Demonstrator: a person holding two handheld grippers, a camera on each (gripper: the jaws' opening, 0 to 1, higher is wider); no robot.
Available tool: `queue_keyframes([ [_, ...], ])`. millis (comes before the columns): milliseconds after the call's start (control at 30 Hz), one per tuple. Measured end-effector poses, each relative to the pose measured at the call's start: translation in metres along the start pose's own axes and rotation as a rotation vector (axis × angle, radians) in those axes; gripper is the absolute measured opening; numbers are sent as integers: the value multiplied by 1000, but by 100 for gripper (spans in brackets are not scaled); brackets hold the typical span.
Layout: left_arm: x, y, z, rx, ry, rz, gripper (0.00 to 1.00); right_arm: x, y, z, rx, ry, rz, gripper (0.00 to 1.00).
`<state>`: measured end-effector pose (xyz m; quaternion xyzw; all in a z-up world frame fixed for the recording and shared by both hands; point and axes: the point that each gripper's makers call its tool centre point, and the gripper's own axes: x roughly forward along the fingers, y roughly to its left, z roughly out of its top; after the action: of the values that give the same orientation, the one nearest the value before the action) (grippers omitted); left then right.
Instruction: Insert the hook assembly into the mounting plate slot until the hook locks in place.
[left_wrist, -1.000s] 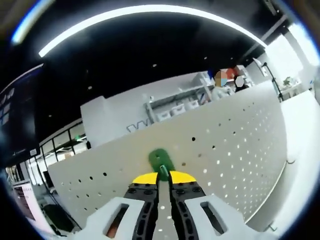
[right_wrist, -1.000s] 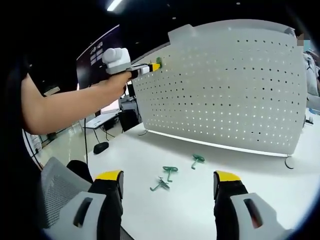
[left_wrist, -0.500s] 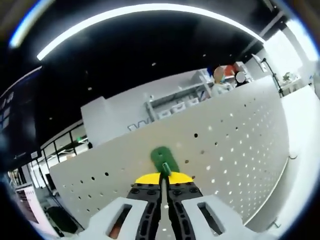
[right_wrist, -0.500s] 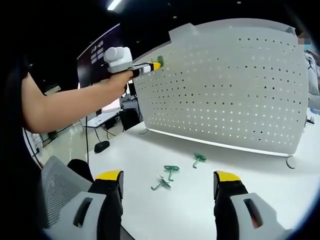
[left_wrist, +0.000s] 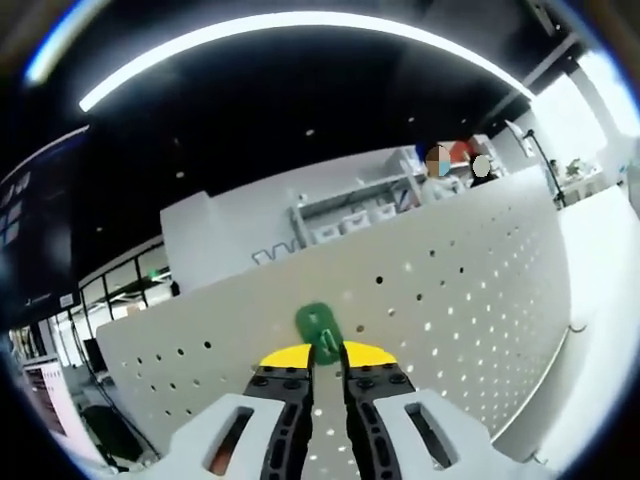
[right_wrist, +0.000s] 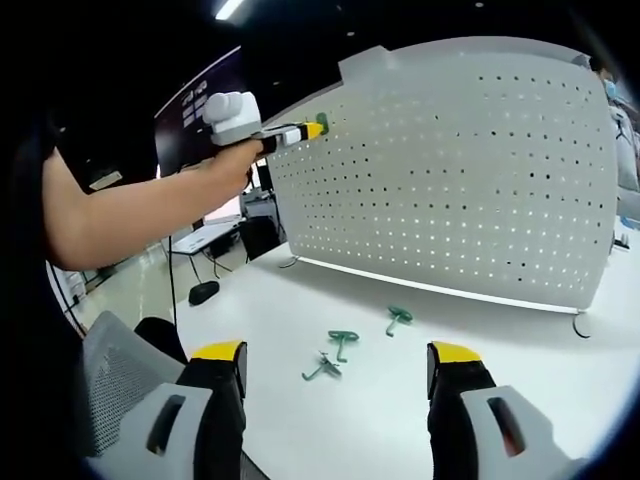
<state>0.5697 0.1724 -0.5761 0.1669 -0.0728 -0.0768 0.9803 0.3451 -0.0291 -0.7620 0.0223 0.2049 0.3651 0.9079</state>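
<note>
A white perforated mounting plate (right_wrist: 450, 170) stands upright along the far side of the white desk (right_wrist: 420, 400), its rows of small holes facing the right tongs' camera. In the right gripper view a bare forearm (right_wrist: 140, 215) reaches across from the left, carrying the left tongs (right_wrist: 316, 129) up to the plate's upper left corner. There the green hook assembly (left_wrist: 319, 327) sits against the plate face — the left tongs (left_wrist: 326, 353) have their yellow-tipped jaws pinched together on its lower stem, its flat oval head pointing up and away along the jaws. Three more green hooks lie loose on the desk, well below: one (right_wrist: 398, 318) nearest the plate, one (right_wrist: 341, 342) in the middle, one (right_wrist: 322, 369) closest to the camera. The right tongs (right_wrist: 335, 368) hang over the desk with jaws wide apart, holding nothing. A grey mesh chair back (right_wrist: 115, 375) shows at lower left.
</note>
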Motion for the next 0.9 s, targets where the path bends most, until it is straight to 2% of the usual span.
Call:
queue_keyframes([
  [433,-10,5,2,-25,-6,8,17,-1,0,1,-7,-4,-1,72],
  [733,-23,9,-7,-49,14,6,21,-1,2,0,-15,-1,0,72],
  [900,-35,3,-12,-53,26,-9,21,-1,2,0,-20,-1,0,72],
])
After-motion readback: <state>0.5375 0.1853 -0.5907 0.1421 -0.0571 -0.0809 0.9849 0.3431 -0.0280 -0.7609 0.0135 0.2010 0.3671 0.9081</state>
